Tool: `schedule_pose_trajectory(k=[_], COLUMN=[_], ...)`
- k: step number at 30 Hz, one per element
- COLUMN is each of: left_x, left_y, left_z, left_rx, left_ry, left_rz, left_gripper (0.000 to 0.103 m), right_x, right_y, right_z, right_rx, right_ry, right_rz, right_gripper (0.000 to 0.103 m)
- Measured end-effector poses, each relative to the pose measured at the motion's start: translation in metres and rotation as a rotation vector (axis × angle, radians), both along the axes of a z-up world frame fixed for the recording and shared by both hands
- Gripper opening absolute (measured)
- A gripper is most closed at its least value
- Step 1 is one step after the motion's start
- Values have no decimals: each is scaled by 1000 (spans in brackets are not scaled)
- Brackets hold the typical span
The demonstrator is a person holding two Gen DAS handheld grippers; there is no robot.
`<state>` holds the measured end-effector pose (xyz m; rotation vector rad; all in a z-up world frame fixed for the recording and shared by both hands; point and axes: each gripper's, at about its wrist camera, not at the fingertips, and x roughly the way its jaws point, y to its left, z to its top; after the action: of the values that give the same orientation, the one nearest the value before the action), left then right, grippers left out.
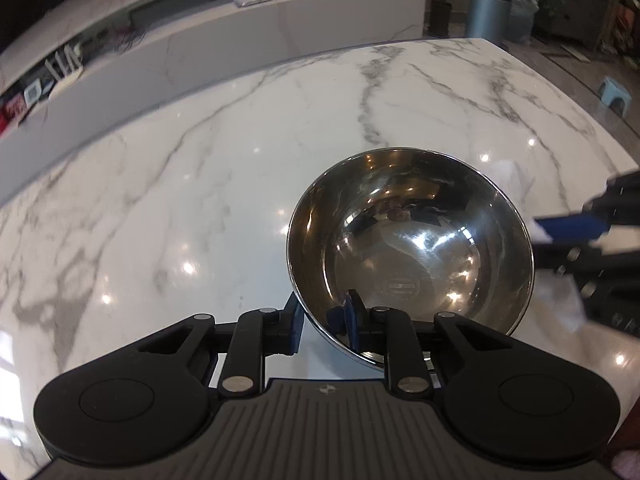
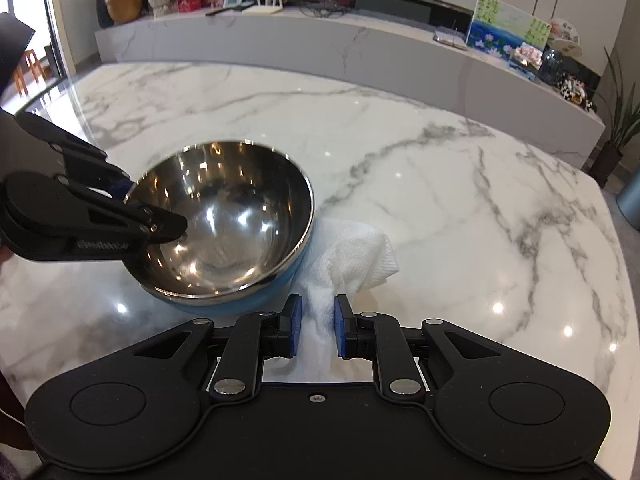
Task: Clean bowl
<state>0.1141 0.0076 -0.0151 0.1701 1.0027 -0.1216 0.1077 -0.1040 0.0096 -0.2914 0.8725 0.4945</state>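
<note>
Jaws of the left gripper (image 1: pixel 322 320) pinch the near rim of the steel bowl (image 1: pixel 408 236), mid-table (image 1: pixel 200 160); the right gripper (image 2: pixel 315 330), clamping a white cloth (image 2: pixel 352 256), sits just beside the bowl's right wall, nearer for wiping.

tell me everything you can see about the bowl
The bowl is round, shiny steel inside with a blue outer wall, empty, tilted on the marble table. The left hand-held gripper pinches its near rim, one finger inside, one outside. A white cloth, held by the right hand-held gripper, lies against its side.
</note>
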Motion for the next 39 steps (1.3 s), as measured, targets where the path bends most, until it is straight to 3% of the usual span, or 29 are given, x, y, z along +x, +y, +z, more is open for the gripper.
schedule_pose_trajectory(k=[7, 11, 15, 23, 29, 31, 33, 39], left_x=[1, 3, 2, 2, 1, 1, 1, 0], left_y=[1, 7, 7, 7, 7, 7, 7, 9], left_z=[0, -3, -4, -5, -3, -3, -2, 0], left_rx=[-16, -75, -97, -110, -96, -85, -79, -58], left_ry=[6, 53, 67, 82, 76, 69, 65, 53], left_rz=[37, 79, 77, 66, 46, 33, 27, 11], left_gripper=[19, 33, 35, 33, 28, 26, 24, 19], right_x=[-3, -2, 0, 1, -1, -1, 0, 0], right_y=[7, 11, 16, 15, 15, 16, 15, 7], right_z=[-4, -9, -18, -22, -24, -27, -27, -12], right_rx=[-15, -27, -50, -55, -45, -56, -54, -26], right_ry=[11, 31, 57, 76, 95, 99, 102, 37], right_rz=[32, 41, 49, 46, 52, 56, 46, 7], right_gripper=[15, 15, 15, 17, 27, 26, 17, 15])
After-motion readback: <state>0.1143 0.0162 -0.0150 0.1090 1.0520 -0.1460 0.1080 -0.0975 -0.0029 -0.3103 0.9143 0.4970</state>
